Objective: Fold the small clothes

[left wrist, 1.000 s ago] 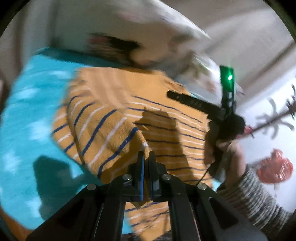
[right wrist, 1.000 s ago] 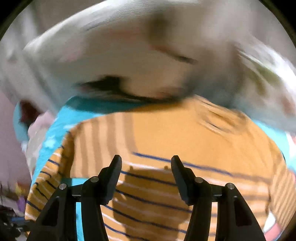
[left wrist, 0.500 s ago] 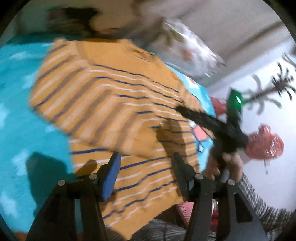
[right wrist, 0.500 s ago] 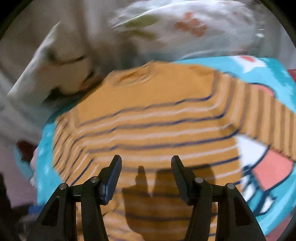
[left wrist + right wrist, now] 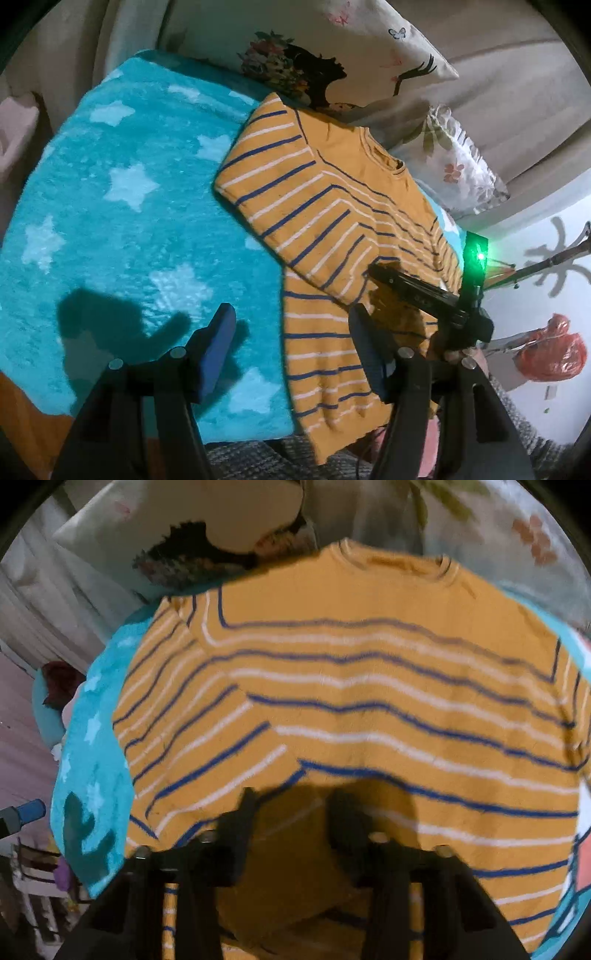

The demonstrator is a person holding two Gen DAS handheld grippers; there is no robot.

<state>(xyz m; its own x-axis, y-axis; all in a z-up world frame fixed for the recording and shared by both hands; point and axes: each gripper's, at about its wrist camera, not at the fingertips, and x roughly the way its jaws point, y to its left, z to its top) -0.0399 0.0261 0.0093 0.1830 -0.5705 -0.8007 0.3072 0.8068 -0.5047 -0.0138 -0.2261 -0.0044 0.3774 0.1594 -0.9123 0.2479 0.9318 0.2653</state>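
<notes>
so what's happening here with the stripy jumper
A person with a gripper in each hand is folding a small mustard-yellow sweater with blue and white stripes on a turquoise star-patterned blanket. One sleeve lies folded across the body. The left gripper hangs open and empty; the right gripper, open, hovers over the hem.

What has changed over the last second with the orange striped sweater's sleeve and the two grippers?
The left gripper, shut on the orange striped sweater's sleeve a second ago, has let go and now stands open; the sleeve lies folded across the body. The right gripper stayed open. The sweater remains on the turquoise star blanket.
</notes>
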